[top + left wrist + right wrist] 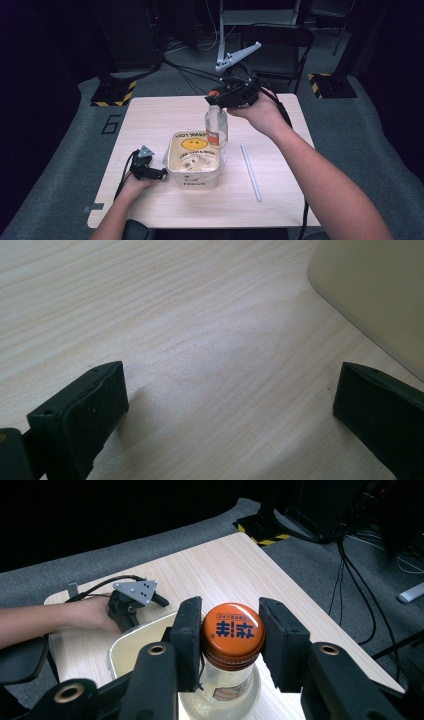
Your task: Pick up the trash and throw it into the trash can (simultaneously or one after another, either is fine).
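A clear bottle (216,129) with an orange cap (233,629) stands upright just behind the cream tub (193,161), whose lid carries a yellow smiley face. My right gripper (216,100) comes down from above and is shut on the bottle's cap, one jaw on each side of it (230,630). Whether the bottle's base touches the table is hidden. My left gripper (159,174) rests low on the table at the tub's left side, open, with bare wood between its jaws (227,390). The tub's corner (370,300) lies just past its right jaw.
A long white straw-like tube (250,173) lies on the wooden table (150,120) to the right of the tub. A folding chair (280,50) and a stand's legs stand beyond the far edge. Cables trail off the table's back and left side.
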`<move>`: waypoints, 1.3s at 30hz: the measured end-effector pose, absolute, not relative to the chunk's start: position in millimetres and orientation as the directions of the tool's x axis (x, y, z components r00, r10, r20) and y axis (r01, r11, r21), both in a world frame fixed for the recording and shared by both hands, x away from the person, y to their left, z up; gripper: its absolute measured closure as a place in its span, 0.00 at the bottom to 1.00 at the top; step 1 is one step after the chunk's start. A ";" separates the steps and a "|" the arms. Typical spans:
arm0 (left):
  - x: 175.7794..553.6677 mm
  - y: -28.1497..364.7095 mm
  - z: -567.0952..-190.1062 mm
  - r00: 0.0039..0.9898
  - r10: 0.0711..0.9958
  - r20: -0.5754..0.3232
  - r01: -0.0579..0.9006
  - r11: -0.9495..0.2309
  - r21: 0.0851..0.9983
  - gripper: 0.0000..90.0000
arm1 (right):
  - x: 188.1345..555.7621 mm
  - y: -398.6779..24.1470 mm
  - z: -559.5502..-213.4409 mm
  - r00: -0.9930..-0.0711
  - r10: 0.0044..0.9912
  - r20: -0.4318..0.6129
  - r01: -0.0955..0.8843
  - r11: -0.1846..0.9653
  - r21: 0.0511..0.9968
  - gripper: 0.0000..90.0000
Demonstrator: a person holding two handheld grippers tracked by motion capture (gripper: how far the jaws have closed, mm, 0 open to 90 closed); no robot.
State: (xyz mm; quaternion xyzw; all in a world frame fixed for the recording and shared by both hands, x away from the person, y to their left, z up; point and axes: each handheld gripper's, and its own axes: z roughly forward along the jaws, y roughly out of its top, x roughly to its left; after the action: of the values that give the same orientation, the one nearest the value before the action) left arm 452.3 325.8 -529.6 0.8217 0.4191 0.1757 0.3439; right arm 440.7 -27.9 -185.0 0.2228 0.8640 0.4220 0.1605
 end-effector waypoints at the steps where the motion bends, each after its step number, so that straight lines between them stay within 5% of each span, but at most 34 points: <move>1: 452.3 325.8 -529.6 0.587 0.810 0.000 0.568 -0.412 0.712 0.01 | 440.7 -27.9 -185.0 -0.849 0.521 -0.089 0.250 0.544 0.801 0.69; 39: 452.3 325.6 -529.6 0.587 0.809 -0.001 0.569 -0.412 0.711 0.01 | 467.2 18.4 -252.5 -0.859 0.505 -0.090 0.272 0.598 0.754 0.69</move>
State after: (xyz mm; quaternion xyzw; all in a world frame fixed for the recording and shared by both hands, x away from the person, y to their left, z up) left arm 452.3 325.6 -529.6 0.8220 0.4193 0.1745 0.3436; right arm 467.2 18.4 -252.5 0.2203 0.8813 0.3906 0.1489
